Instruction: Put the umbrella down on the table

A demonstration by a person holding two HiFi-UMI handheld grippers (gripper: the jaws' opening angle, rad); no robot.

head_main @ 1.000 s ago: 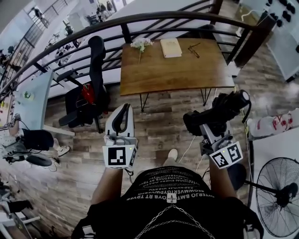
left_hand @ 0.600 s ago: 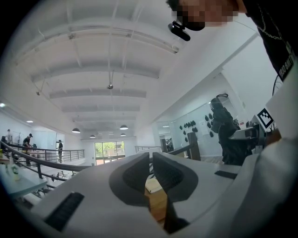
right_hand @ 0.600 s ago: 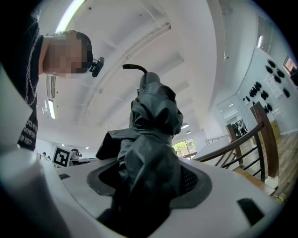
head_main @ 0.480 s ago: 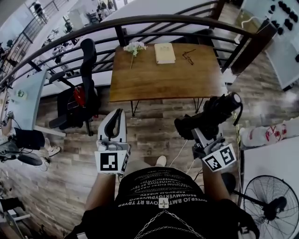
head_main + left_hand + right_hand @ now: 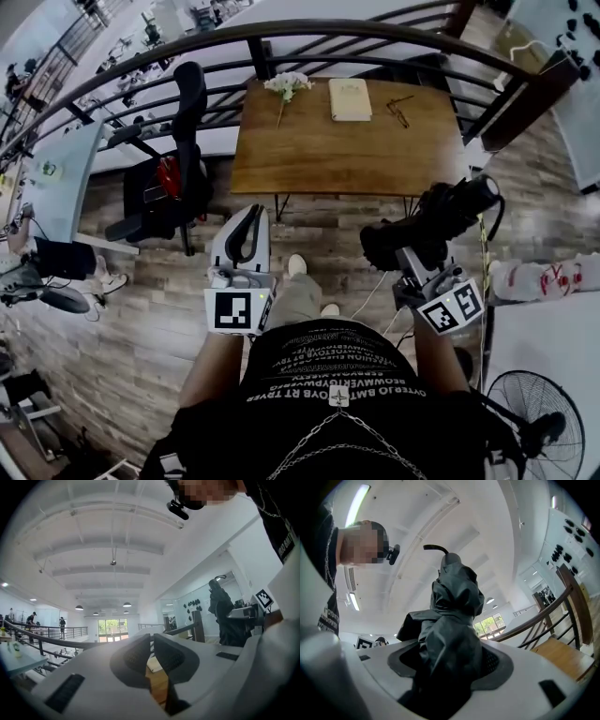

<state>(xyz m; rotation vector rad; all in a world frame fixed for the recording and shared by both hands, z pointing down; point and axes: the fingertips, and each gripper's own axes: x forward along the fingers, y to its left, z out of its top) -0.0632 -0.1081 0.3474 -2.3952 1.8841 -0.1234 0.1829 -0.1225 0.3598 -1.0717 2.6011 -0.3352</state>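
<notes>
The folded black umbrella [image 5: 441, 217] is clamped in the right gripper [image 5: 412, 251] and held in the air off the near right corner of the wooden table [image 5: 347, 155], touching none of it. The left gripper [image 5: 246, 230] is held short of the table's near edge, its jaws drawn together on nothing. The step in hand is judged to be the carry to the table. Next, the umbrella has to be brought over the table's bare near half, clear of the book [image 5: 350, 98], flowers [image 5: 286, 86] and glasses [image 5: 398, 97] at its far edge, lowered until it rests, then released.
</notes>
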